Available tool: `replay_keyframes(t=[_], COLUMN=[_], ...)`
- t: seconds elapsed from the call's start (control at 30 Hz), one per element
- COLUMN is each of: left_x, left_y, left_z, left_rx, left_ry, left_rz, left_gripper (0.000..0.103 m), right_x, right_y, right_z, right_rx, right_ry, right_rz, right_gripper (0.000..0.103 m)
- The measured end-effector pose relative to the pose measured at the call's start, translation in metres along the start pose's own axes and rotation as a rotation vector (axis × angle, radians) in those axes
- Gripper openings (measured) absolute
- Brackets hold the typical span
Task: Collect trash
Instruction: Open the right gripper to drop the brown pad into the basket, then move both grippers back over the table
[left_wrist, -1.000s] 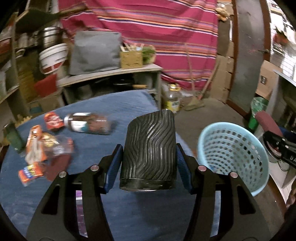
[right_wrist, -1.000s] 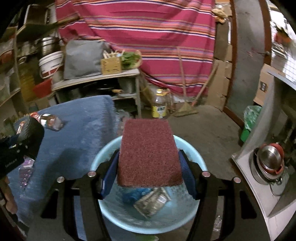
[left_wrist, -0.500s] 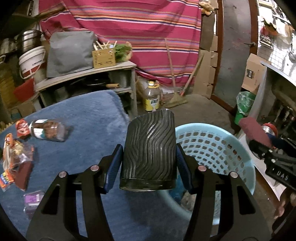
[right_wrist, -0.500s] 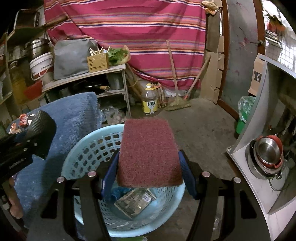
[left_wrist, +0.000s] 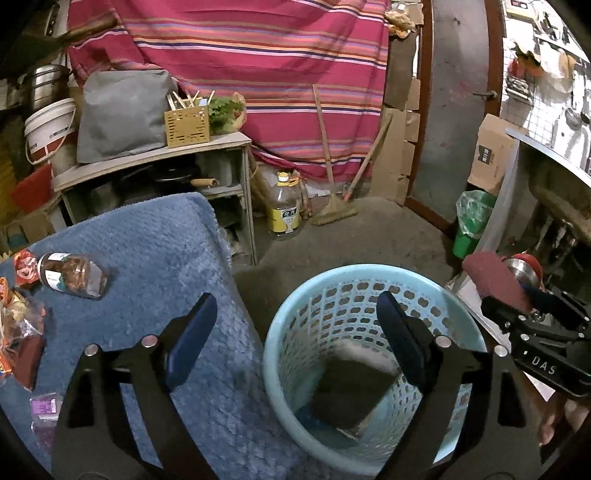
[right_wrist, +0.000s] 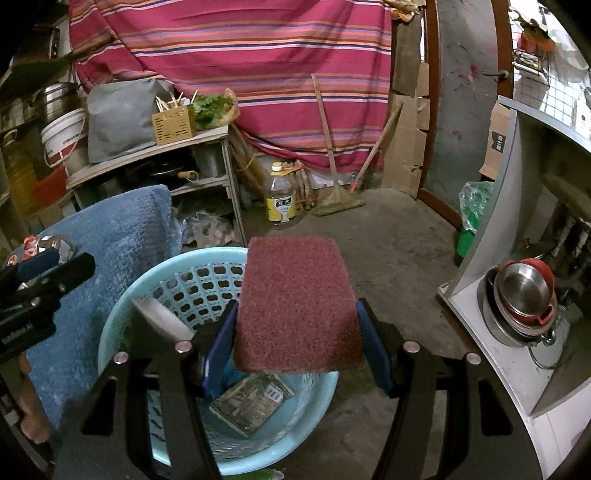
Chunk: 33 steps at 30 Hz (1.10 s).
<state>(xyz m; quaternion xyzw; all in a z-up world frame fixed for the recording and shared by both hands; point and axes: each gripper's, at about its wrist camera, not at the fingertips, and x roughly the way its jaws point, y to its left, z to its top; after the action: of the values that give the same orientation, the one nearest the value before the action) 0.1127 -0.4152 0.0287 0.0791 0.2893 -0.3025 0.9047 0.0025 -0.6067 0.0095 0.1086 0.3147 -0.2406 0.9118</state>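
Note:
My left gripper (left_wrist: 295, 301) hangs over the light blue basket (left_wrist: 280, 332), its jaws opening with nothing between them. The black ribbed cup (left_wrist: 351, 391) lies inside the basket, and it shows as a blur (right_wrist: 155, 325) in the right wrist view. My right gripper (right_wrist: 295, 312) is shut on a maroon scouring pad (right_wrist: 295, 302) above the basket's right side (right_wrist: 122, 314). A flat printed packet (right_wrist: 251, 402) rests on the basket floor. On the blue towel (left_wrist: 147, 258) lie a clear jar (left_wrist: 72, 275), snack wrappers (left_wrist: 22, 321) and a purple packet (left_wrist: 44, 406).
Behind the table stands a wooden shelf (left_wrist: 155, 155) with a bag and a box. An oil bottle (left_wrist: 282, 210) and a broom (left_wrist: 332, 214) stand on the floor beyond. At the right are a green bin (left_wrist: 469, 229) and stacked pots (right_wrist: 521, 295) by a grey counter.
The left gripper swung right from over the towel to over the basket, then opened; the black cup left its jaws and dropped into the basket. The right gripper kept hold of the pad.

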Motion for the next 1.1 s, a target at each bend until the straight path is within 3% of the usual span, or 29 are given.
replay_keyframes(t=[0.17,0.47,0.5,0.53,0.57,0.87,1.1], left_x=[-0.012,-0.040,-0.043,-0.047,-0.049,-0.078,-0.103], left_y=[0.024,0.078,0.085,0.092,0.098,0.163,0.222], left_z=[0.000,-0.010,-0.012,-0.013,-0.015,-0.039,-0.057], left_rx=[-0.025,-0.061,-0.069,-0.077,-0.083,-0.142,-0.177], left_ry=[-0.020,-0.031,-0.030,-0.031,-0.032,-0.025,-0.030], left_rz=[0.049,0.146,0.152,0.159,0.164,0.224,0.294], left_gripper=[0.092,0.096,0.096,0.096,0.096,0.097,0.097], right_x=[0.004,0.012,0.012,0.012,0.011,0.005,-0.015], right_y=[0.010,0.046,0.047,0.051,0.053,0.087,0.150], right_z=[-0.004,-0.005,-0.004,-0.005,-0.006,-0.017,-0.015], right_rx=[-0.016,-0.028,-0.021,-0.011,-0.007,-0.002,-0.042], right_ry=[0.014,0.015,0.008,0.002,-0.005,-0.005,-0.061], right_rz=[0.015,0.059,0.073,0.070,0.057,0.059,0.113], right_gripper=[0.063,0.064,0.069,0.085,0.091,0.091,0.092])
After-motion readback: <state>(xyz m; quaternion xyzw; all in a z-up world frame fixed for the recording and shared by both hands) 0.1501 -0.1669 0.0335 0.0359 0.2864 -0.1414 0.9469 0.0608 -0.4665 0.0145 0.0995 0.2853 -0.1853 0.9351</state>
